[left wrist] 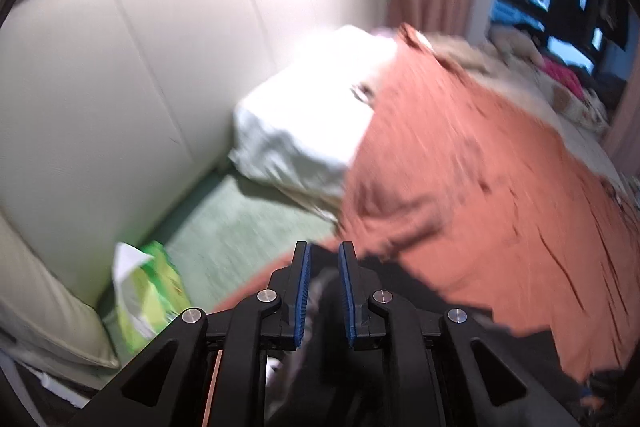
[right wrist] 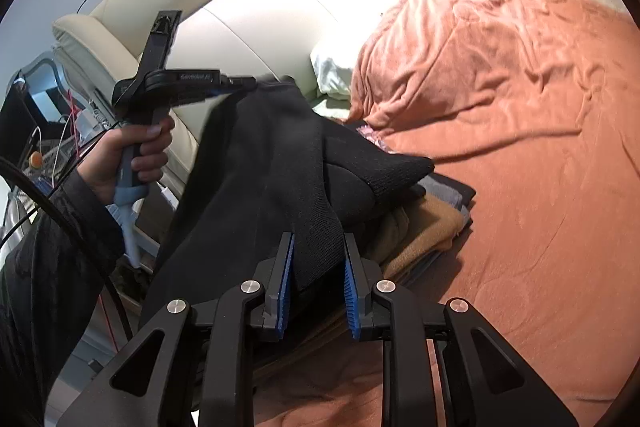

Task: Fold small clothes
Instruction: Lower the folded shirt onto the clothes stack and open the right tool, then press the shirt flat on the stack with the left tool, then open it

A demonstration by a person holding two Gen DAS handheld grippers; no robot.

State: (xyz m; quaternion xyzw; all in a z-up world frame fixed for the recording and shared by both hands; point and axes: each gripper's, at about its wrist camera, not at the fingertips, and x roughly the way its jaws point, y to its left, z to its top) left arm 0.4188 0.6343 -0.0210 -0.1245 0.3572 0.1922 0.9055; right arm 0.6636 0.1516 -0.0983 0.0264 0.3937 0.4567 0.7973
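Observation:
A black knit garment [right wrist: 260,167] hangs stretched between both grippers above the bed. A person's hand [right wrist: 120,155] holds my left gripper [right wrist: 244,81] up at the left, shut on the garment's upper edge. In the blurred left wrist view, dark cloth [left wrist: 326,291] sits between the narrow-set blue pads of the left gripper [left wrist: 323,247]. My right gripper [right wrist: 318,239] is lower down, its pads pressed on a thick fold of the garment's lower edge. One sleeve [right wrist: 392,167] drapes over a pile of clothes.
Under the garment lies a stack of folded clothes, tan [right wrist: 420,227] and grey [right wrist: 444,189]. An orange blanket [right wrist: 520,147] covers the bed. A white pillow [left wrist: 304,115] lies by the cream headboard [left wrist: 120,67]. A green packet [left wrist: 148,287] sits on the green sheet [left wrist: 240,219].

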